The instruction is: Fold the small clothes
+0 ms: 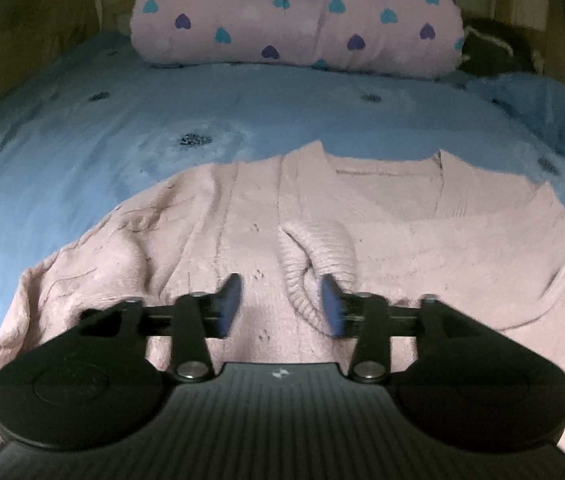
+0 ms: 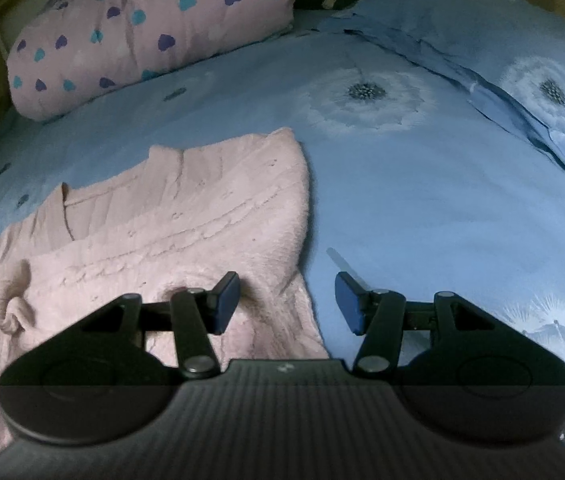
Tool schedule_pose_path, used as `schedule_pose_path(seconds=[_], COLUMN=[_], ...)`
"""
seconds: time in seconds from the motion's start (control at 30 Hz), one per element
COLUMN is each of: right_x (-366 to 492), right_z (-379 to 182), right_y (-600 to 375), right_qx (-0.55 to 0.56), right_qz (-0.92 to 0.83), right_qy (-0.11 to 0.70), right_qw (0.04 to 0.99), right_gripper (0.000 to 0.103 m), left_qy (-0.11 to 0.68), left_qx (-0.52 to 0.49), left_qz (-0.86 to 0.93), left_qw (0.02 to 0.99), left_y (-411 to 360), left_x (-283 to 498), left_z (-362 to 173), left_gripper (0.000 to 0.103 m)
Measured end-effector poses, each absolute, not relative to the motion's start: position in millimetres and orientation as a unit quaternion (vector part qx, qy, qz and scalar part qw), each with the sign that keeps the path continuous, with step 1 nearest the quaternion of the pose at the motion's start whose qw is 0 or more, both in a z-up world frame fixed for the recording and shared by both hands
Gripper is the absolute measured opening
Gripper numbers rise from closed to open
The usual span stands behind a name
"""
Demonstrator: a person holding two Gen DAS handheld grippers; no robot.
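Pink knit: a fuzzy pale-pink sweater (image 1: 362,220) is lying flat on a blue bedspread (image 1: 82,140), neckline toward the far end of the bed.
Left wrist view, sweater: it is filling the near half of the picture, with one sleeve lying folded across the chest and its ribbed cuff (image 1: 314,256) sitting near the middle.
Left wrist view, tool: the left gripper (image 1: 281,306) is hovering just over the knit with its blue pads apart; nothing is being pinched, and the cuff is lying just beyond the right pad.
Left wrist view, far end: a pink pillow with purple and teal hearts (image 1: 294,16) is resting against the headboard end, with something dark lying to its right.
Right wrist view, sweater: the pink sweater (image 2: 186,216) is occupying the left half, its right edge running down toward the near side.
Right wrist view, tool: the right gripper (image 2: 287,302) is standing open over that edge, its left pad above the knit, its right pad above bare bedspread (image 2: 422,220), gripping nothing.
Right wrist view, bedding: a blue dandelion-print pillow (image 2: 522,60) is lying at the far right, the heart pillow (image 2: 142,32) at the far left.
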State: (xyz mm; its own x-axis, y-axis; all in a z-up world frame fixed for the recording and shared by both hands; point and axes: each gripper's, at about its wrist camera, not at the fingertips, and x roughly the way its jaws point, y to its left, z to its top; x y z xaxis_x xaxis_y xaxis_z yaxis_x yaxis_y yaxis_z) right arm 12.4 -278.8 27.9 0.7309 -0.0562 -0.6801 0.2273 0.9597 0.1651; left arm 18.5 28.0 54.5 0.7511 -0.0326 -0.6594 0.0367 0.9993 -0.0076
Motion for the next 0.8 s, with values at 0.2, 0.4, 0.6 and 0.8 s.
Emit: schedule_pose_path(seconds=[0.2, 0.4, 0.6, 0.8], right_x=[22, 40, 55, 71], right_z=[34, 32, 28, 13], right_y=[-285, -293, -302, -311], right_qx=[0.125, 0.119, 0.097, 0.144], right_qz=[-0.082, -0.095, -0.094, -0.085], right_qy=[0.341, 0.325, 0.323, 0.328], right_qw=[0.928, 0.934, 0.937, 0.930], right_gripper=[0.055, 0.055, 0.055, 0.055], left_qy=[0.335, 0.345, 0.361, 0.359], left_qx=[-0.027, -0.030, -0.048, -0.032], left_qz=[-0.046, -0.050, -0.078, -0.091], left_qw=[0.941, 0.937, 0.928, 0.928], left_y=[29, 25, 30, 29], left_x=[28, 57, 75, 82], left_z=[58, 41, 20, 22], left_gripper=[0.078, 0.078, 0.078, 0.054])
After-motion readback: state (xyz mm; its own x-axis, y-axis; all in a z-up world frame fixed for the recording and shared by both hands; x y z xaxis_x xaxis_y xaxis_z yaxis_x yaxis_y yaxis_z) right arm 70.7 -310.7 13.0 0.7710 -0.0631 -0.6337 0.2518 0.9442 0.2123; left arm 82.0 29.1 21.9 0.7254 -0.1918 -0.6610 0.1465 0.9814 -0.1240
